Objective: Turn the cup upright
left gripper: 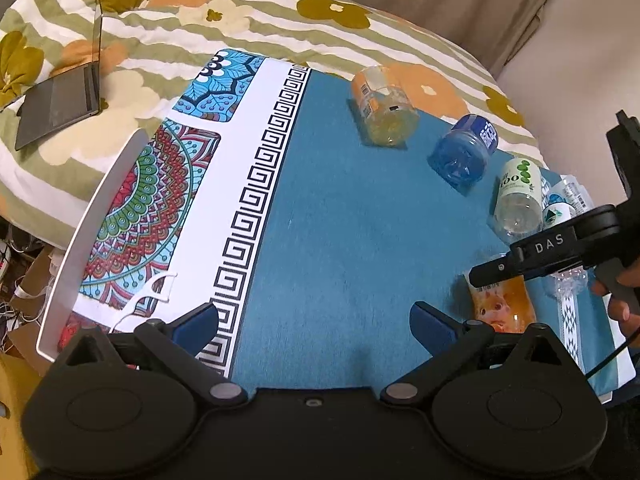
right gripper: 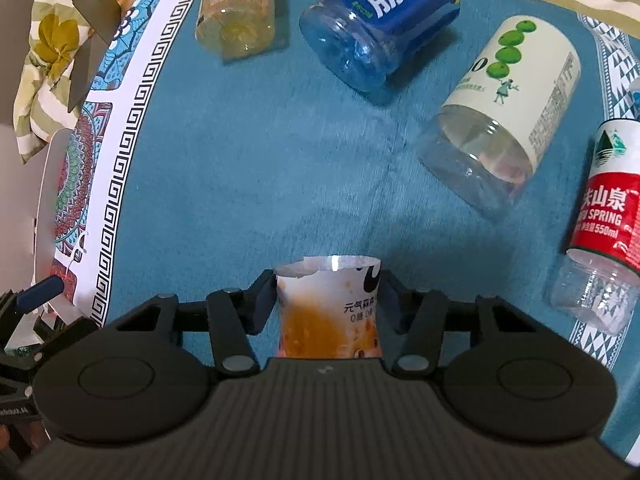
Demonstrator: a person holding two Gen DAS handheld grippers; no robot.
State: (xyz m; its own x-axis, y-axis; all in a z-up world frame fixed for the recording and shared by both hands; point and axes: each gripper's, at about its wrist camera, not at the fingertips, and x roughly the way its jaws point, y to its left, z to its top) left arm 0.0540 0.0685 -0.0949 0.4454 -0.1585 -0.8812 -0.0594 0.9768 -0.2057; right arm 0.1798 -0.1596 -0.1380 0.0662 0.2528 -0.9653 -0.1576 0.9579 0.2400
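Note:
The cup (right gripper: 330, 312) is a cut-off orange-labelled bottle with a ragged rim. My right gripper (right gripper: 328, 304) is shut on it, fingers on both sides, the rim pointing away from the camera over the blue mat. In the left wrist view the same cup (left gripper: 500, 304) shows at the lower right under the right gripper (left gripper: 516, 264), which reaches in from the right. My left gripper (left gripper: 316, 320) is open and empty above the blue mat (left gripper: 340, 220).
Other cut bottles lie tipped on the mat: a yellow one (right gripper: 236, 12), a blue one (right gripper: 380, 24), a white-and-green one (right gripper: 500, 112), a red-labelled one (right gripper: 600, 232). A patterned white tray edge (left gripper: 80, 240) is at the left. A laptop (left gripper: 60, 100) rests on the floral quilt.

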